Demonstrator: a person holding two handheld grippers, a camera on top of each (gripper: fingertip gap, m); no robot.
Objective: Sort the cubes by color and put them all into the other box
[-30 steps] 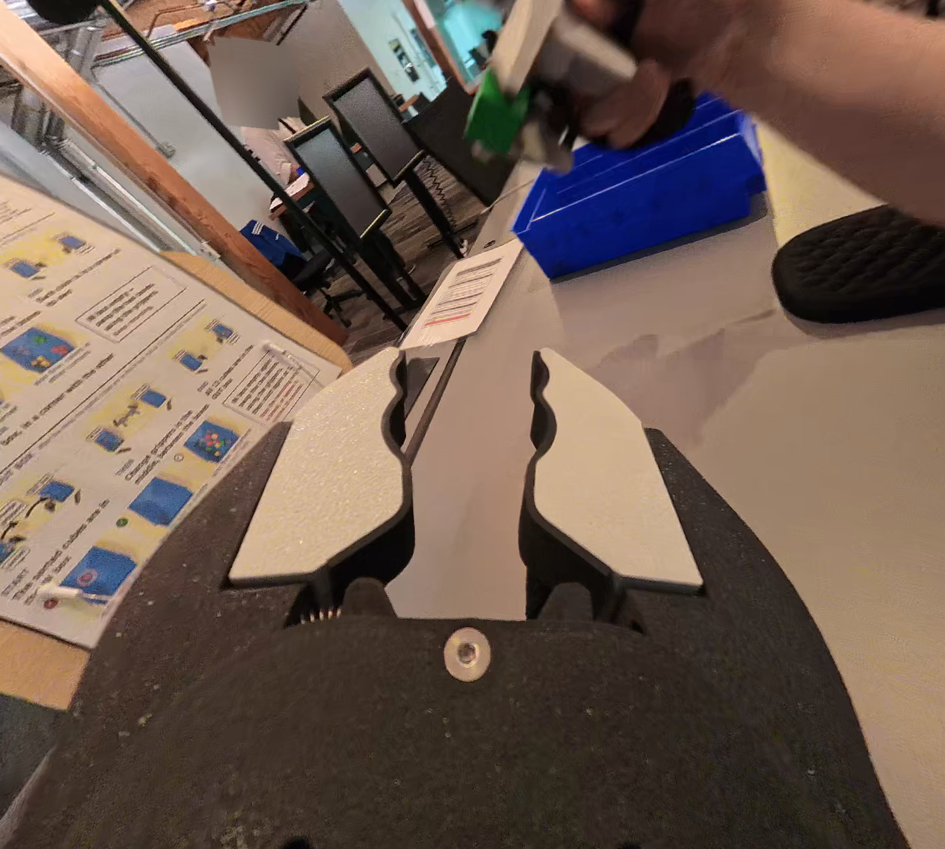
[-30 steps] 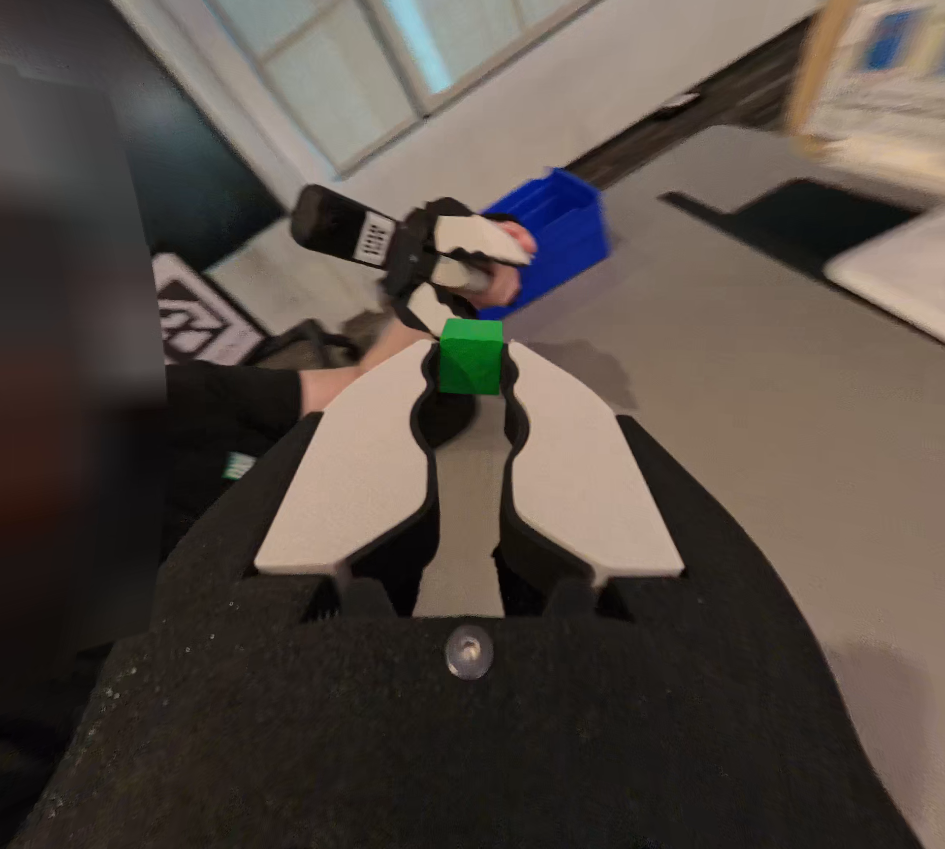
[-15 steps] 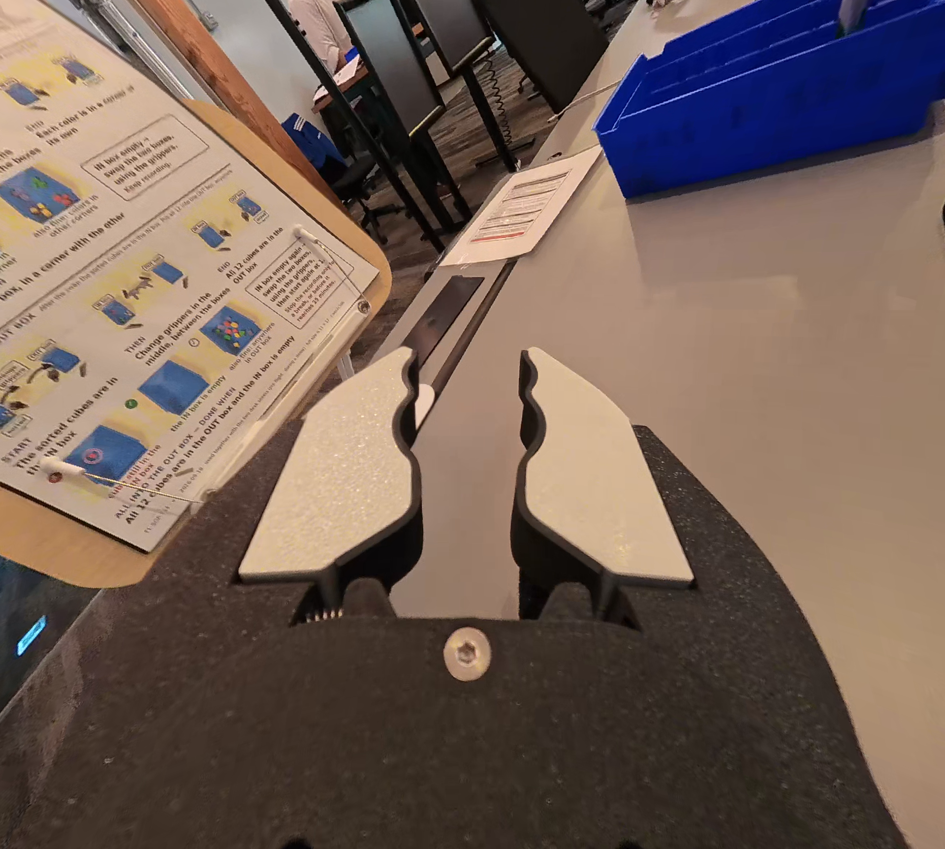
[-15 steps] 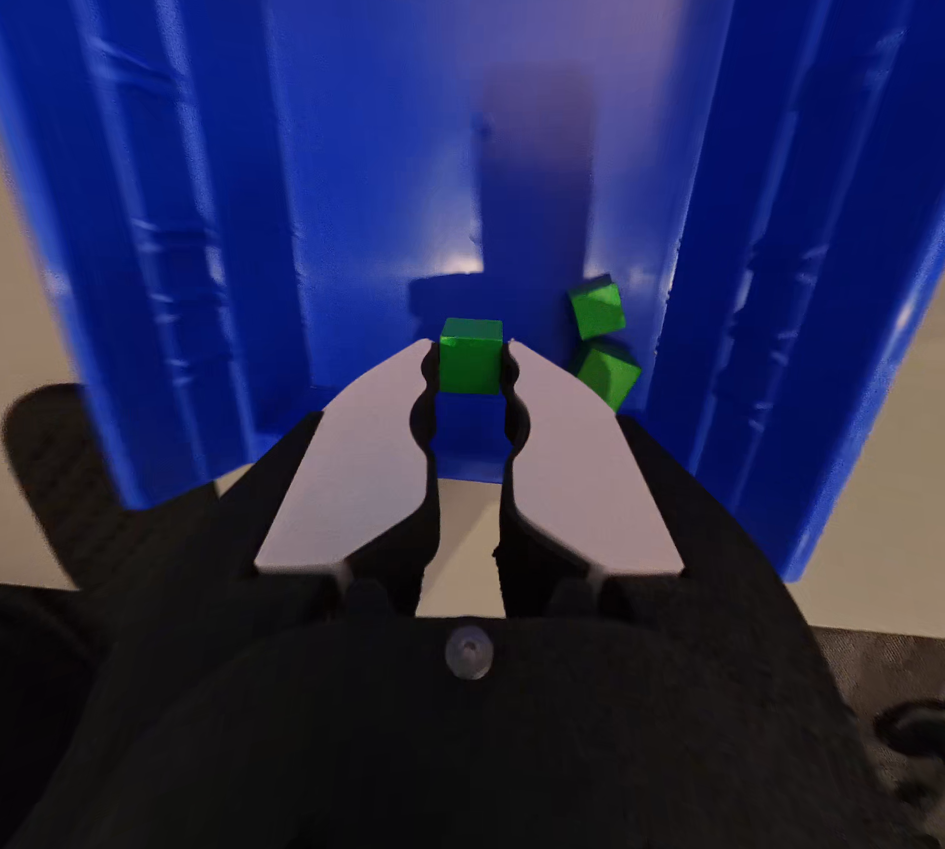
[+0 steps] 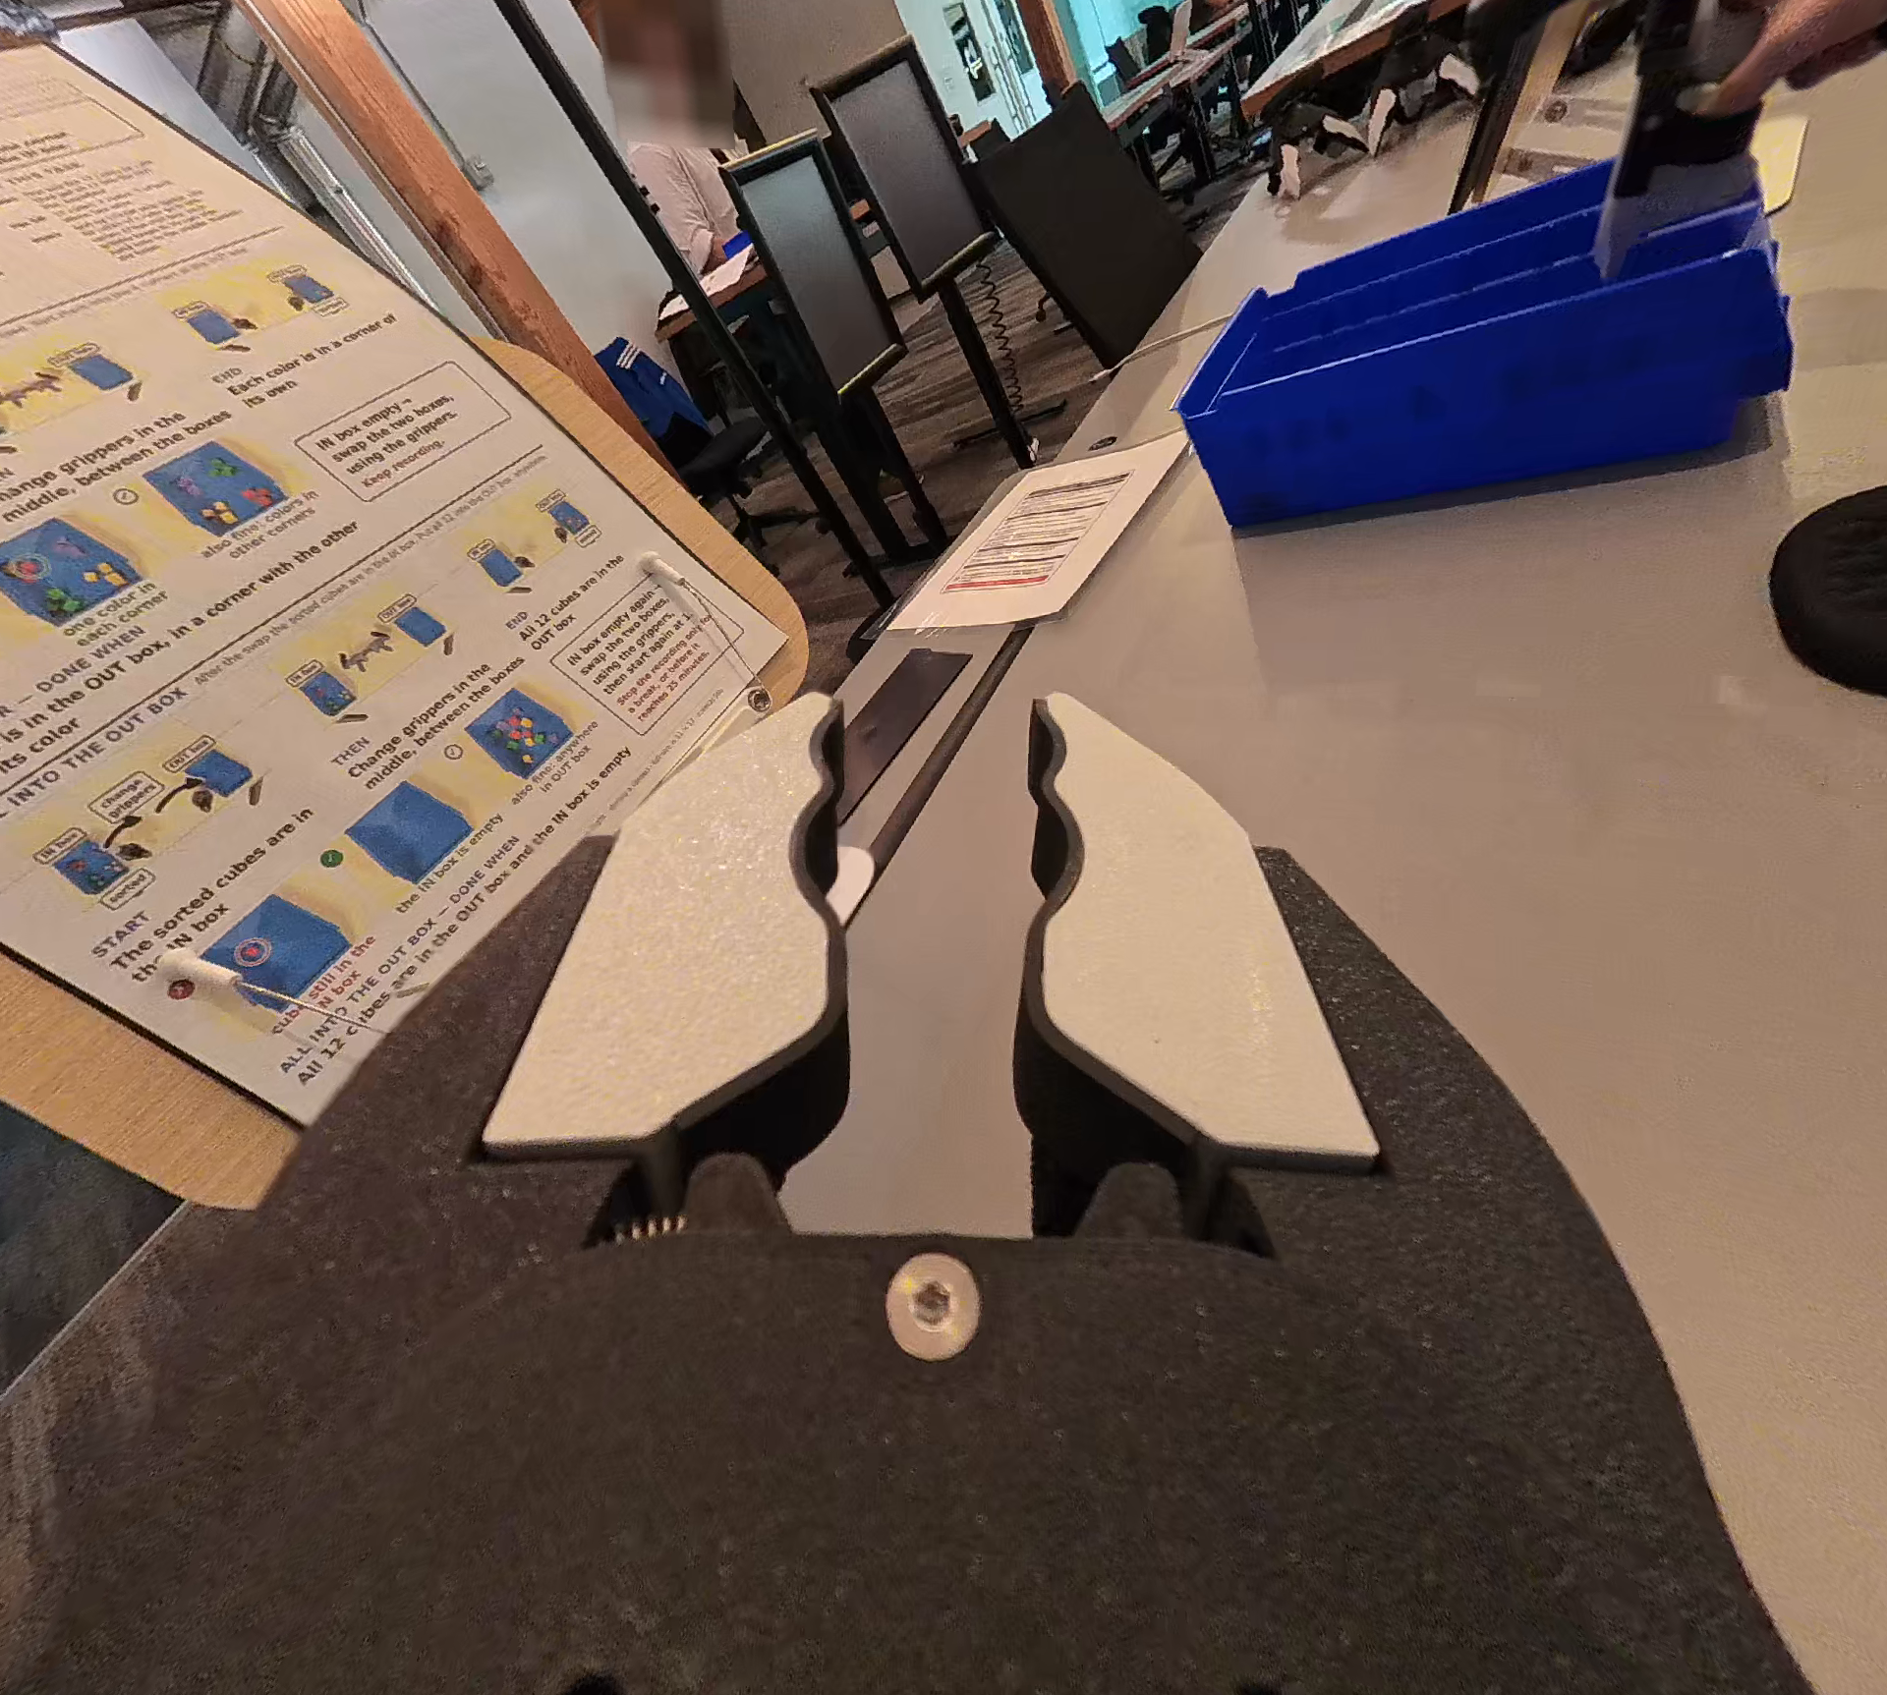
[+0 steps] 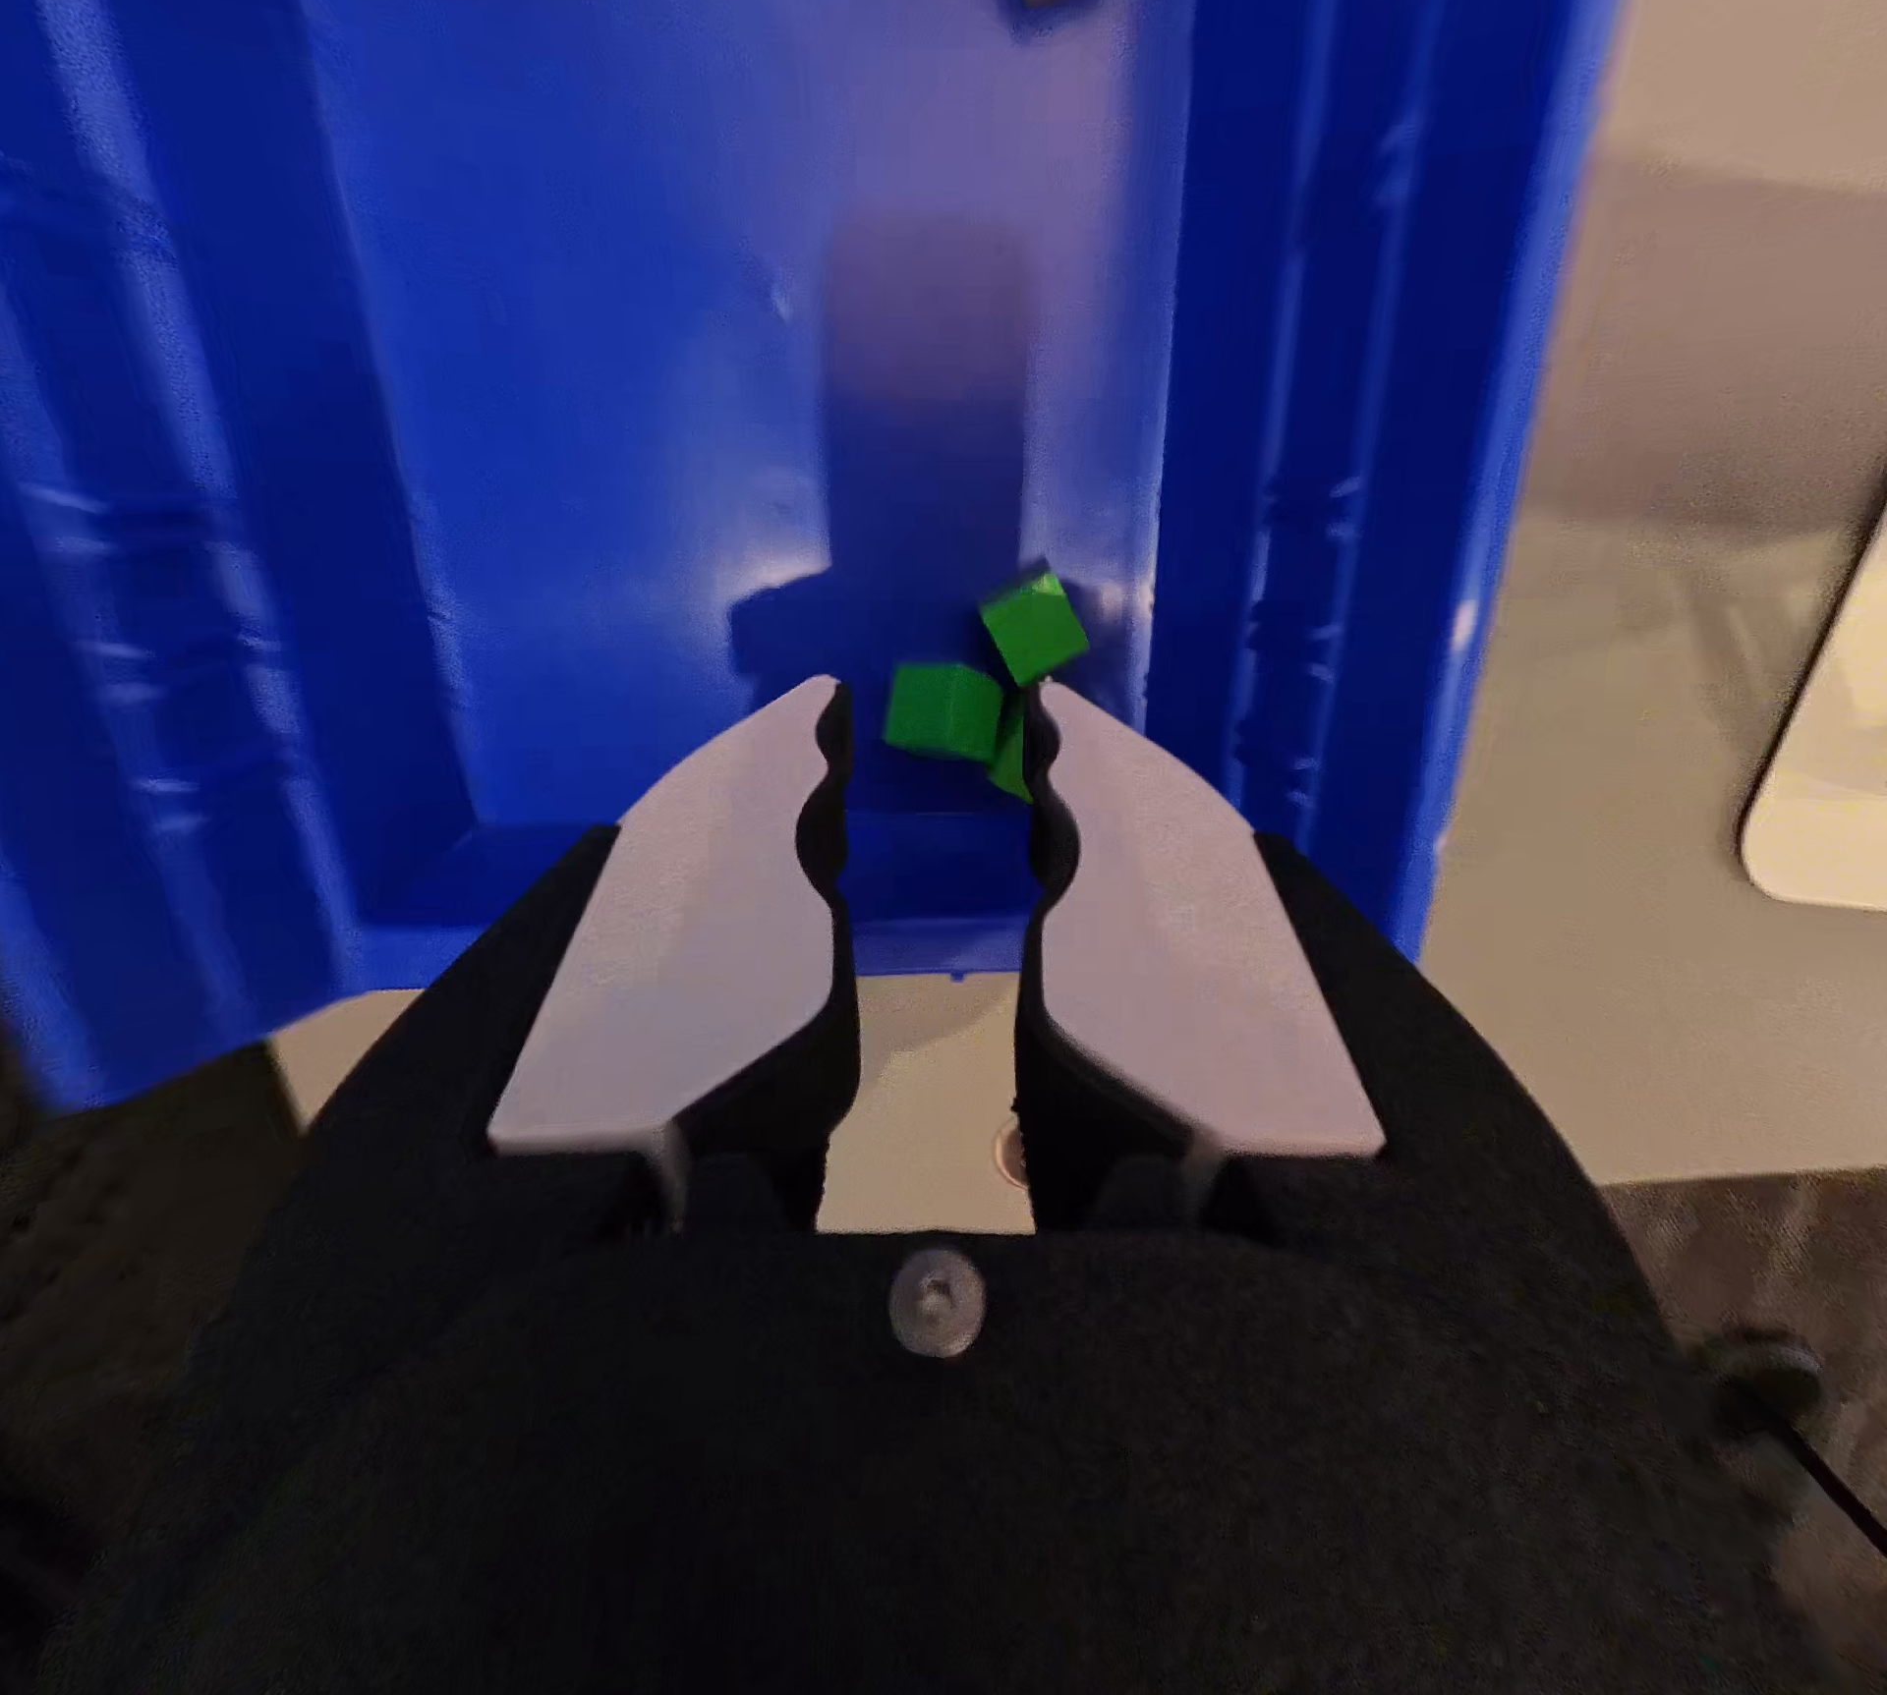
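We hold our right gripper (image 6: pixel 934 707) spread over the blue box (image 6: pixel 613 319), green cubes (image 6: pixel 939 717) in its near corner; our left gripper (image 5: pixel 934 753) gapes empty above the grey table (image 5: pixel 1481 829); an open office lies behind.

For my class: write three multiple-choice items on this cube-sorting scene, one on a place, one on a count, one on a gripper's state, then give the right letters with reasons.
1. Where do the small green cubes lie in the blue plastic box?
A. its near right corner
B. its far left corner
C. outside, on the table

2. How many green cubes show?
A. one
B. three
C. six

3. The right gripper is:
A. shut on a cube
B. open, holding nothing
C. out of view

Answers: 1 A, they cluster by the near end and right wall; 2 B, two show fully and one partly behind a fingertip; 3 B, its fingers stand apart, clamping nothing.
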